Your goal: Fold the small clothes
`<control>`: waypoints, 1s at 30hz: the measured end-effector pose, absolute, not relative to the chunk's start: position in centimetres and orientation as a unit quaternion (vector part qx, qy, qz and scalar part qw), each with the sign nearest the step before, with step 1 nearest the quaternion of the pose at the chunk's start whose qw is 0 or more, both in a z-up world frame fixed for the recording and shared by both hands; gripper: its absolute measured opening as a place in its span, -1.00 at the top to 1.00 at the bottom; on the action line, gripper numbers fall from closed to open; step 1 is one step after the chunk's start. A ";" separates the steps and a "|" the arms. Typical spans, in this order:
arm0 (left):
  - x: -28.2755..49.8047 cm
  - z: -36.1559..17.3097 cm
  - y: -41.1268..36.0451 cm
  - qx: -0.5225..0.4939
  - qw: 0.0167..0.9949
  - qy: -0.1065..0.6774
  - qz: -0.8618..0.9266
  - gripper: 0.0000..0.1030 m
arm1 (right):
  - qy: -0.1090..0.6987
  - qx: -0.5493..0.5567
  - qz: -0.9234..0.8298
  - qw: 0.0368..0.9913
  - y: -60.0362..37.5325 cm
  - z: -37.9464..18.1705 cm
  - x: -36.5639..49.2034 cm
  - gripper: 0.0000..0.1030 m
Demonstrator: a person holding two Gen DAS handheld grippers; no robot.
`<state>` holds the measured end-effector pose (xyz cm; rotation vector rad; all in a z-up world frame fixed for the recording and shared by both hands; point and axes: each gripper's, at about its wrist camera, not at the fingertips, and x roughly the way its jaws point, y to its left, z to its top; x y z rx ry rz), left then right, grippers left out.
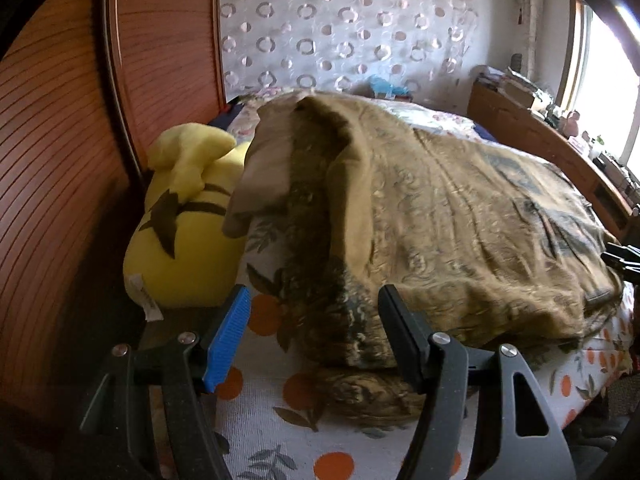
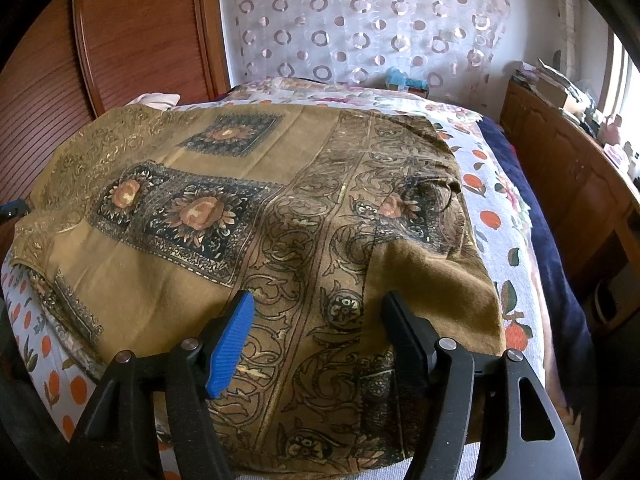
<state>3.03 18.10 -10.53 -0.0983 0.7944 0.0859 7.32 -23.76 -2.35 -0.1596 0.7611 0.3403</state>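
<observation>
The left gripper [image 1: 316, 340] is hovering low over the near edge of the bed with its jaws standing wide apart and nothing between them. The right gripper [image 2: 318, 344] is likewise spread wide and holding nothing, poised above the near hem of the garment.

The brown patterned garment [image 2: 256, 208] is lying spread across the orange-print bedsheet [image 2: 486, 216]. In the left wrist view its left side is lifting into a raised, turned-over flap [image 1: 280, 168] that is showing a plain paler lining, with a rumpled roll of cloth sitting just ahead of the fingers. A corner is also lying turned over near the right gripper, showing plain brown.

What could go wrong, as I judge it: a bite taken on the rumpled roll is likely to catch more than 1 layer, so the fold would drag crooked. The raised flap could flop back as the cloth is pulled. A low pinch could also gather the bedsheet under the hem. The yellow plush toy [image 1: 180, 216] is lying just beside that flap, possibly touching it, though the blur is making this hard to tell, and the flap could snag it.

Counted: 2 grippers, 1 garment, 1 plush toy, 1 bedsheet, 1 wooden wardrobe [image 1: 60, 140], 1 circle-patterned curtain [image 2: 360, 28].
</observation>
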 end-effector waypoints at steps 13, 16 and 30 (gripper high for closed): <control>4.2 -11.9 18.5 -0.049 0.913 0.403 0.038 -0.30 | 0.371 -0.091 0.167 0.909 -23.6 -2.4 7.4 -0.43; 4.3 -12.1 18.7 -0.060 0.913 0.403 0.031 -0.30 | 0.371 -0.090 0.167 0.909 -23.6 -2.4 7.4 -0.43; 4.3 -11.2 17.8 -0.076 0.920 0.383 -0.036 0.81 | 0.371 -0.086 0.170 0.909 -23.8 -2.4 7.5 -0.44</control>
